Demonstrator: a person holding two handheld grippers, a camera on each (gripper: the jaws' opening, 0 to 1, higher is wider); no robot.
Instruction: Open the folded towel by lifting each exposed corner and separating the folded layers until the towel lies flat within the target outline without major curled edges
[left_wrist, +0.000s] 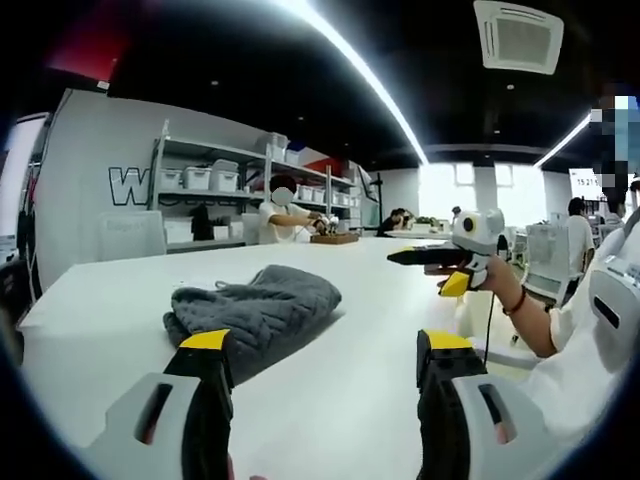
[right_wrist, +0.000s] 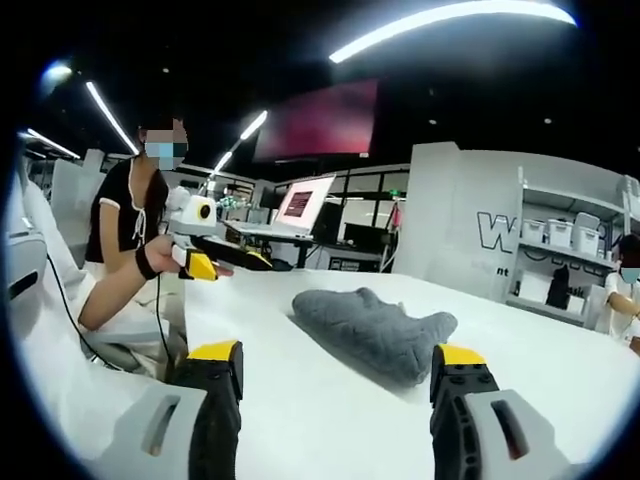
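The soft grey folded towel (left_wrist: 255, 312) lies bunched up on the big white worktop (left_wrist: 120, 300). In the left gripper view it sits just past the left claw (left_wrist: 328, 352), a bit toward the left jaw, and that jaw's yellow tip hides a small part of its near edge. The left claw is spread wide and holds nothing. In the right gripper view the towel (right_wrist: 375, 333) lies ahead of the right claw (right_wrist: 340, 358), between the 2 jaws, and is not touching them. The right claw is spread wide too and holds nothing.

The left gripper view also shows the right claw (left_wrist: 415, 257) from the side, held in a hand (left_wrist: 492, 275) above the worktop, well apart from the towel. I cannot tell from that side how its jaws stand. Behind are grey metal shelves with white boxes (left_wrist: 200, 180) and a seated person in a white top (left_wrist: 285, 220).

The right gripper view shows other things: the left claw (right_wrist: 255, 260) held above the worktop's far edge, a person in a black top (right_wrist: 125, 215) behind it, a lit screen (right_wrist: 300, 203), and a dark red panel (right_wrist: 318, 122) up high.
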